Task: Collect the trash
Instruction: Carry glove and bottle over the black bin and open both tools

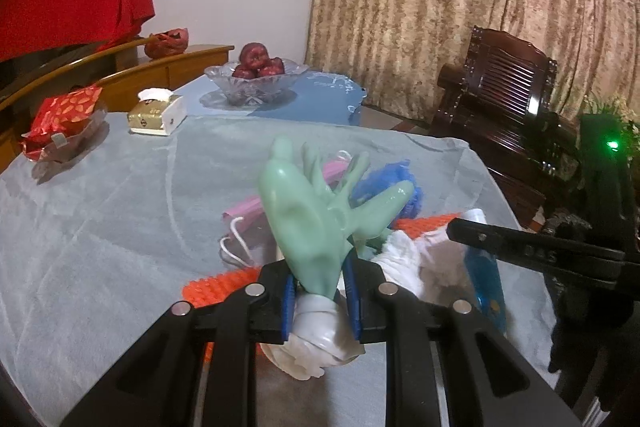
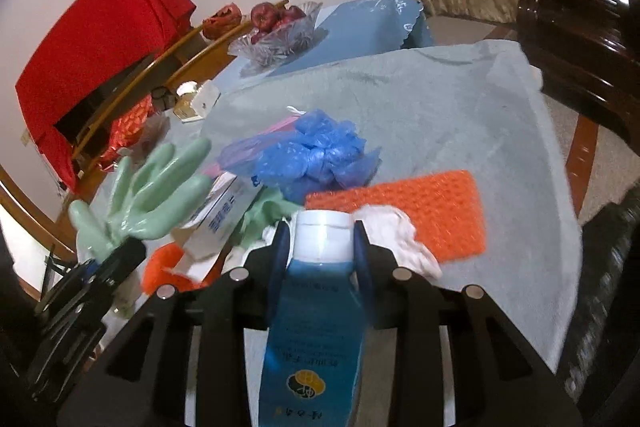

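The left gripper [image 1: 320, 291] pinches a green glove [image 1: 316, 215] above the table's [image 1: 100, 227] near edge, while the right gripper [image 2: 320, 247] clamps a blue bottle [image 2: 316, 311] beside the trash pile's orange sponge [image 2: 432, 207].

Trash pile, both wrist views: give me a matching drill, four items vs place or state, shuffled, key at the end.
Items
1. pale green rubber glove
2. blue bottle with white cap
3. crumpled blue plastic bag
4. clear glass bowl of red apples

Place or state
A. loose on the grey cloth, beside the orange textured pad
B. clamped in the right gripper
C. far end of the table
D. clamped in the left gripper

Pairs: 1-D, 2-B, 3-A, 4-C
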`<move>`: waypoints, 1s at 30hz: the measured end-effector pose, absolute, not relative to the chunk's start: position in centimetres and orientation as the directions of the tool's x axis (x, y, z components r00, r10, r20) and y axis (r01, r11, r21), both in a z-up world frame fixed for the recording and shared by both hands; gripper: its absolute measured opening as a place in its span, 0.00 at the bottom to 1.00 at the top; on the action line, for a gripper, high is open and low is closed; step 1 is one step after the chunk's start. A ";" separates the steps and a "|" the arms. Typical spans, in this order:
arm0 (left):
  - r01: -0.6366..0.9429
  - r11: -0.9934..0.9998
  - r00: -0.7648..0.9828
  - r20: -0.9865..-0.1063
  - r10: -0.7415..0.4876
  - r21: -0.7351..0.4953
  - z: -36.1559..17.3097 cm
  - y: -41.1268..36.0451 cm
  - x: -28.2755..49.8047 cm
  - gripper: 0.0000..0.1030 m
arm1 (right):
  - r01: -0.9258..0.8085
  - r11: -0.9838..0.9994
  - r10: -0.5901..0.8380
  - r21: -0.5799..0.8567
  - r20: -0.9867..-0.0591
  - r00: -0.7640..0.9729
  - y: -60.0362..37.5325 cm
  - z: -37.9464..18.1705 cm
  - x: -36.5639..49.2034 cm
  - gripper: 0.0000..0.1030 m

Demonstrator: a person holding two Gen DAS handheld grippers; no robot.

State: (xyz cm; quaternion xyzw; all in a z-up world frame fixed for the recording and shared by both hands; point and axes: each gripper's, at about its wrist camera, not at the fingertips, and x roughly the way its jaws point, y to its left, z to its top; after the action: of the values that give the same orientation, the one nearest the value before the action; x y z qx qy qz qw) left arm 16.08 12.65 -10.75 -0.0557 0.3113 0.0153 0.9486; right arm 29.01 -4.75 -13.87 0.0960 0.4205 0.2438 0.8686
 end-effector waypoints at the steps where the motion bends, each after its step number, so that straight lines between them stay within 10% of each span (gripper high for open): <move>1: -0.058 0.994 0.807 -0.590 -0.010 -0.095 -10.6 12.3 16.0 0.20 | -0.343 0.862 0.507 0.374 -0.679 0.532 -5.3 -13.6 28.4 0.29; 30: 0.405 0.899 0.714 -0.555 -0.426 -0.169 -9.1 -11.6 16.8 0.20 | 0.004 0.951 0.195 0.308 -0.614 0.765 -30.8 -9.7 18.7 0.29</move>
State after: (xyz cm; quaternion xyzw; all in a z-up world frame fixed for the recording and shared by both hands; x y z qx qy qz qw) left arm 16.81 -11.65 -9.11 -0.0174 0.3040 -0.2245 0.9257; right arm 18.72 -30.82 -9.67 0.1472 0.3388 0.0516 0.9278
